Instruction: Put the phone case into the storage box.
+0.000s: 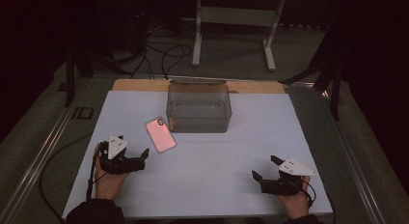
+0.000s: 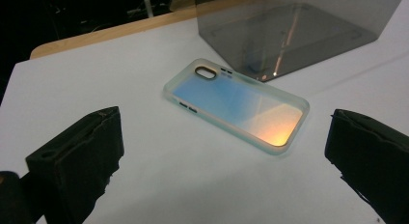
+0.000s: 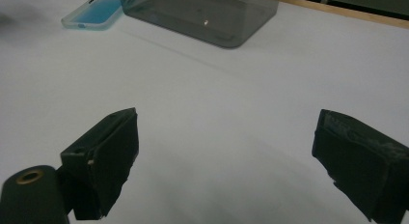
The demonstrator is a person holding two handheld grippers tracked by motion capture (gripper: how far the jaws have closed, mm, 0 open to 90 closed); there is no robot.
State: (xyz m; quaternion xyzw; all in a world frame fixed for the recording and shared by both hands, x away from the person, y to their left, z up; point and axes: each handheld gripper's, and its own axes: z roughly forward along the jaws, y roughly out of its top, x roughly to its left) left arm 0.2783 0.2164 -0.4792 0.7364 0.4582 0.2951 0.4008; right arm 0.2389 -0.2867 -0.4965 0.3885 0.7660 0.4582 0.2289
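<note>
1. Here, on the white table [image 1: 202, 175]: a phone case [image 1: 161, 134], lying flat, camera cutout toward the far side, just beside the near left corner of a smoky transparent box [image 1: 198, 108].
2. Seen from the high view as pinkish; from the left gripper view [image 2: 236, 105] as a blue-to-orange sheen with a frosted rim; from the right gripper view [image 3: 94, 11] as blue, at the far left next to the box [image 3: 202, 14].
3. Left gripper [image 1: 130, 159]: held in a hand [image 1: 108, 180] near the table's near left edge, jaws spread wide, nothing between them, aimed at the case, which sits ahead and apart from the jaw tips.
4. Right gripper [image 1: 264, 167]: held in the other hand [image 1: 294, 202] near the near right edge, jaws likewise wide apart and empty, over bare table, well apart from case and box.
5. Box upright, open at the top, near the far wooden edge [image 1: 140, 85] of the table.
6. Beyond the table: dark floor, cables [image 1: 166, 55], a white metal frame [image 1: 231, 21].
</note>
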